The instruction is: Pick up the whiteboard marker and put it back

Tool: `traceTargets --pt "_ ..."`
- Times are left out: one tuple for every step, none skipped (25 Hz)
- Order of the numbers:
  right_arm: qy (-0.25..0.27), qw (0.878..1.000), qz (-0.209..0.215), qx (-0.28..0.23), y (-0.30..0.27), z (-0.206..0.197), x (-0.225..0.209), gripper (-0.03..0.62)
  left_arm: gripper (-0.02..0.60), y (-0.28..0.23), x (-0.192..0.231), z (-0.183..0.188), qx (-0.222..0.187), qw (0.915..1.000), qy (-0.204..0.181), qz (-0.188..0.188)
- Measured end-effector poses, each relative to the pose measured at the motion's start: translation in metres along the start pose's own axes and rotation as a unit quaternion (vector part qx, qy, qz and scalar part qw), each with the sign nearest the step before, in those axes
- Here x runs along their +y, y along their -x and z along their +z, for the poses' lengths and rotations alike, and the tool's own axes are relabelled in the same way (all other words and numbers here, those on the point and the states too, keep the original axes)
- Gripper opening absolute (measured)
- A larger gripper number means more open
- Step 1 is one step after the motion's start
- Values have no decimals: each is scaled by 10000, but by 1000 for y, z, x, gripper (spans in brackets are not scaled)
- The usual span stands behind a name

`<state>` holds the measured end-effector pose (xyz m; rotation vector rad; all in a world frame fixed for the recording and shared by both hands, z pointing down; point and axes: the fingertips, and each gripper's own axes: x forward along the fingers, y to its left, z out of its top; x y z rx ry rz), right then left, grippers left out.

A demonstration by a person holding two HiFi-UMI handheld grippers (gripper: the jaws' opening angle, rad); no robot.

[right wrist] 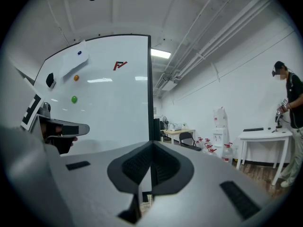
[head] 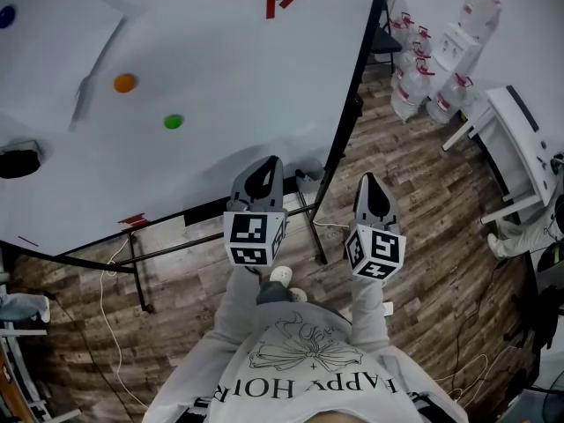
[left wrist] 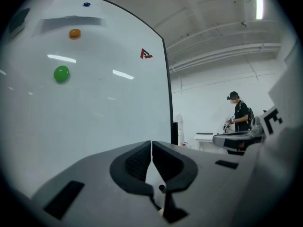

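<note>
A large whiteboard point(head: 203, 51) on a black stand fills the left of the head view. On it are an orange magnet point(head: 125, 83), a green magnet point(head: 174, 122), a blue magnet point(head: 6, 14) and a black eraser point(head: 18, 161). A small red thing point(head: 134, 221) lies at the board's lower edge; I cannot tell whether it is the marker. My left gripper point(head: 269, 162) point(left wrist: 151, 143) points at the board near its lower right part, shut and empty. My right gripper point(head: 371, 180) point(right wrist: 151, 144) is held beside it, past the board's right edge, its jaws also together with nothing between them.
The board's stand legs point(head: 313, 227) and white cables point(head: 110, 324) are on the wood floor before my feet. A water cooler with several bottles point(head: 441, 69) and a white table point(head: 520, 148) stand to the right. Another person point(left wrist: 239, 116) works by that table.
</note>
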<state>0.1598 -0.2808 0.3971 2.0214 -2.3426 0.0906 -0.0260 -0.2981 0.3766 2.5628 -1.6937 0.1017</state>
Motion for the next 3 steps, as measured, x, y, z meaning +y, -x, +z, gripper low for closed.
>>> traceTargets --pt "-5 10000 -5 1 0 0 0 3 11 0 0 0 3 10000 -9 -2" --pt "-9 10000 -9 3 1 0 0 3 11 1 -1 0 4 10000 -19 -5" --pt "-13 10000 -14 5 1 -1 0 3 11 1 -1 0 6 10000 -30 -7"
